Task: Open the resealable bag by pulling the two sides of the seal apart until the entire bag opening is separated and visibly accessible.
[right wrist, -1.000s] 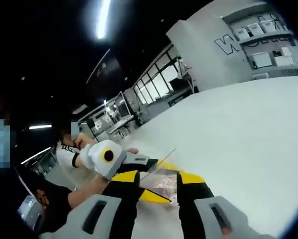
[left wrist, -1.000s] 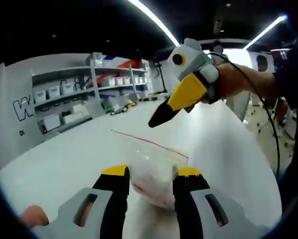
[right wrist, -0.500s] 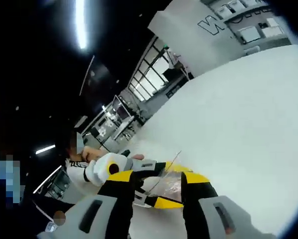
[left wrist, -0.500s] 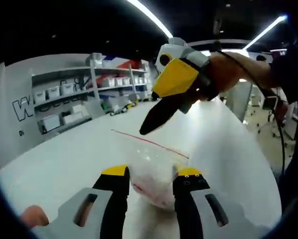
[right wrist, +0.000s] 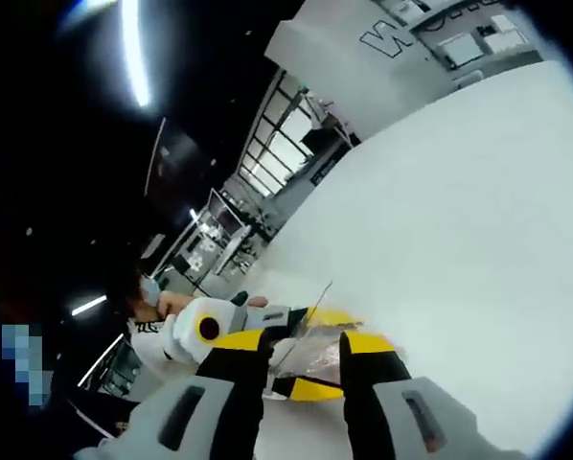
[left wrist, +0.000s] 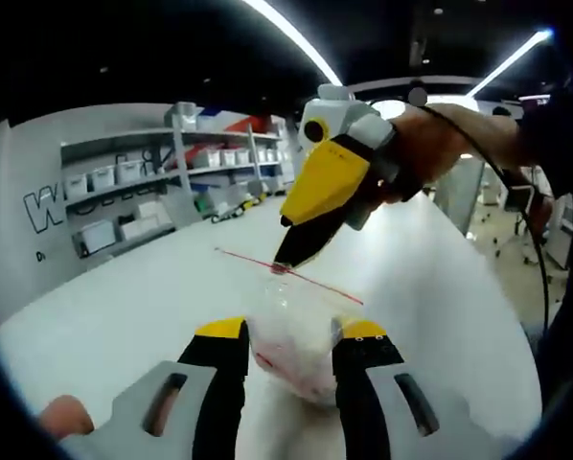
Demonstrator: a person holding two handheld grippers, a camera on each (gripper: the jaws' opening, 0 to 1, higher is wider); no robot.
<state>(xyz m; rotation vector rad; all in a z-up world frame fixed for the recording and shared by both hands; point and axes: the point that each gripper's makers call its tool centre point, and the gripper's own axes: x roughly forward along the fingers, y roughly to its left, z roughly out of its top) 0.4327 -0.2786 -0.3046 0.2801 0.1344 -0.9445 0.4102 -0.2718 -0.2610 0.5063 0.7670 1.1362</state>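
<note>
The left gripper (left wrist: 288, 337) clamps the bag (left wrist: 291, 353); the right gripper (left wrist: 283, 261), jaws together at the red seal (left wrist: 296, 276), should pinch one side only.

The resealable bag (left wrist: 291, 331) is laid on the desk (left wrist: 143, 297), near its front edge, between the left gripper (left wrist: 291, 335) fingers. The right gripper (left wrist: 285, 261) is set at the bag's far-side seal — shelves (left wrist: 152, 182) are placed beyond the desk's far edge.
</note>
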